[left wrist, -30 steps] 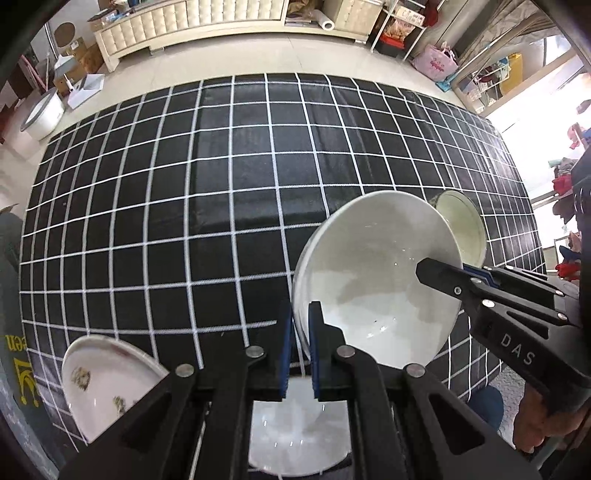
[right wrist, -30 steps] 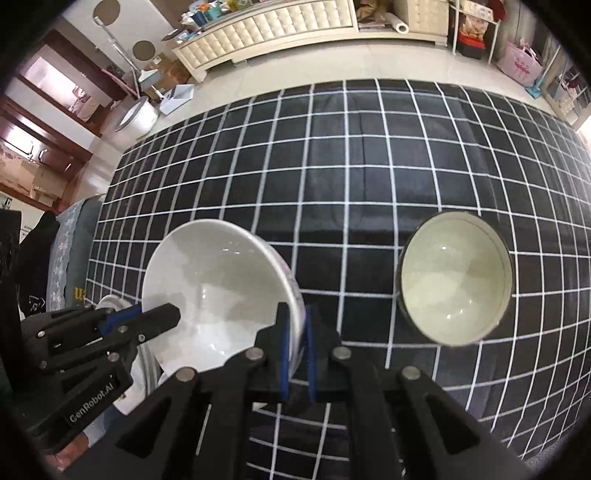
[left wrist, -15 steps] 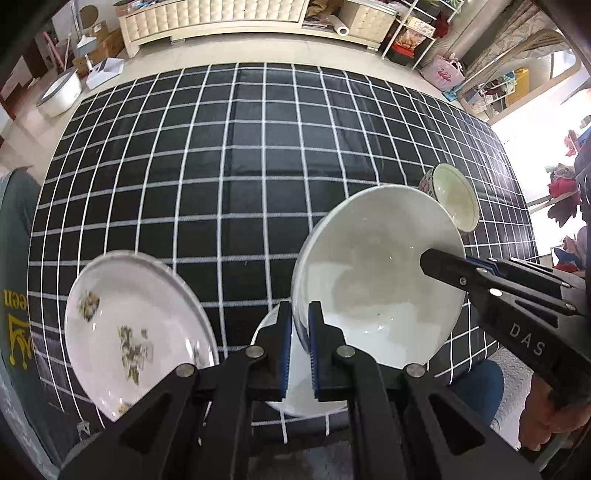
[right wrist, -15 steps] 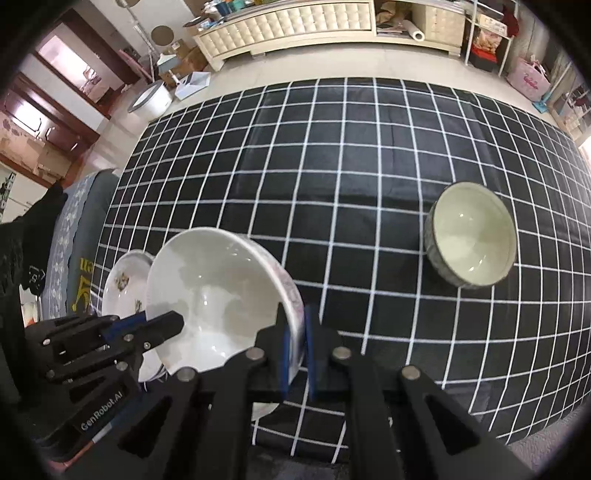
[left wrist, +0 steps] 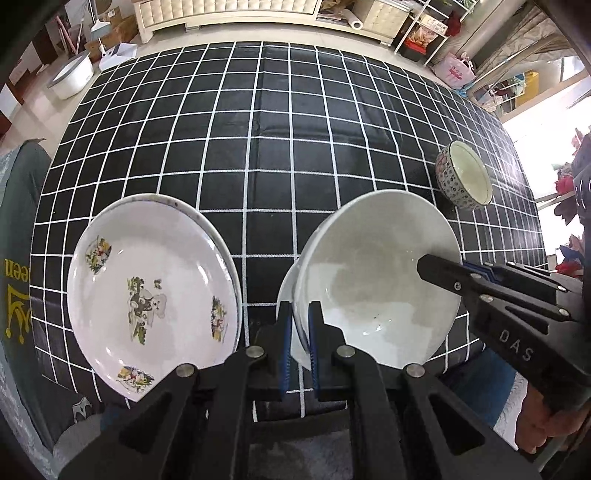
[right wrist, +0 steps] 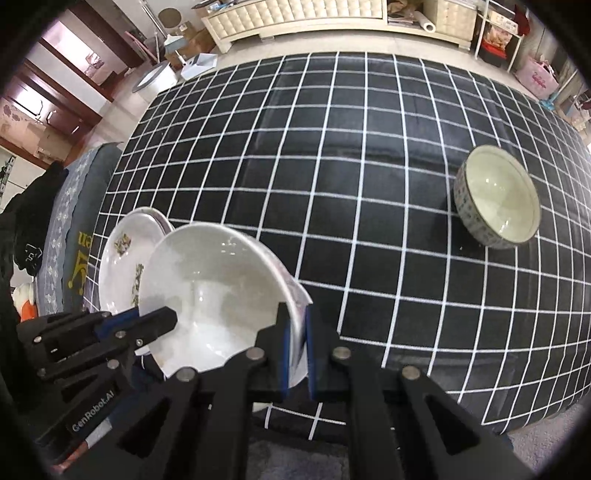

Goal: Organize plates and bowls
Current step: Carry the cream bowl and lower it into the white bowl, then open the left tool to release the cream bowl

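A large white bowl (left wrist: 376, 280) hangs above the near edge of the checked table, held by both grippers. My left gripper (left wrist: 298, 325) is shut on its left rim. My right gripper (right wrist: 295, 332) is shut on its right rim, and it also shows in the left wrist view (left wrist: 439, 267). The same bowl fills the lower left of the right wrist view (right wrist: 210, 299). A white plate (left wrist: 284, 299) lies partly hidden under the bowl. A stack of white plates with small pictures (left wrist: 147, 288) lies to the left. A small patterned bowl (left wrist: 463, 175) stands at the right.
The black tablecloth with white grid lines (left wrist: 258, 129) covers the table. A chair with a grey cover (right wrist: 62, 221) stands at the table's left end. A cream cabinet (right wrist: 295, 14) and shelves stand beyond the table's far side.
Both grippers have risen and drawn back toward me with the white bowl between them. More of the table and the picture plates now show.
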{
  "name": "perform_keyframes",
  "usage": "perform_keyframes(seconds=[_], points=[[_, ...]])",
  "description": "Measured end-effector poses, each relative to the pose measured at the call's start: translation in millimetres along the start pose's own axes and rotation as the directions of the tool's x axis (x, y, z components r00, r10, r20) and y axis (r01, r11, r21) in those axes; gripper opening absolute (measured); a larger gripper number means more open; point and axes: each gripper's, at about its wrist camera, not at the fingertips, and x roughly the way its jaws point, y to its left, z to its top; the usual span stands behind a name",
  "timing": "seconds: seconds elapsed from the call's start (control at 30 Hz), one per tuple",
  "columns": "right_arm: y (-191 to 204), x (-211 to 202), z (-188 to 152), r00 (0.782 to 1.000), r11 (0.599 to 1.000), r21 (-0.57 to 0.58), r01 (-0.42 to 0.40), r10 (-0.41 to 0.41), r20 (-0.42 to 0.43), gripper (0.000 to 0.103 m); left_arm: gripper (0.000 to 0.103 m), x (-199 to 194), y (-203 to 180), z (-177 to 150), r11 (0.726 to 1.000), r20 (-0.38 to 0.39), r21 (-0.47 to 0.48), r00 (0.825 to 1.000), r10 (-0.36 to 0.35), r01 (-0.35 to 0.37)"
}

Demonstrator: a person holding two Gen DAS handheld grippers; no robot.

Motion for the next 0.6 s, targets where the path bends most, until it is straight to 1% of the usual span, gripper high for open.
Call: perform_keyframes(seconds=[0.33, 0.6], points=[[-2.9, 15.5, -10.3, 0.999, 1.0, 0.001, 0.021, -0.021, -0.036, 0.01, 0.007, 19.0, -1.0, -10.2, 1.0, -0.038, 0.0, 0.999, 0.0, 0.0], [-2.7, 24.2, -12.5, 0.998, 0.999, -0.007, 0.032, -0.032, -0.055, 0.01, 0.007, 26.9, -1.3, -7.0, 1.0, -0.053, -0.001, 0.998, 0.018, -0.018]])
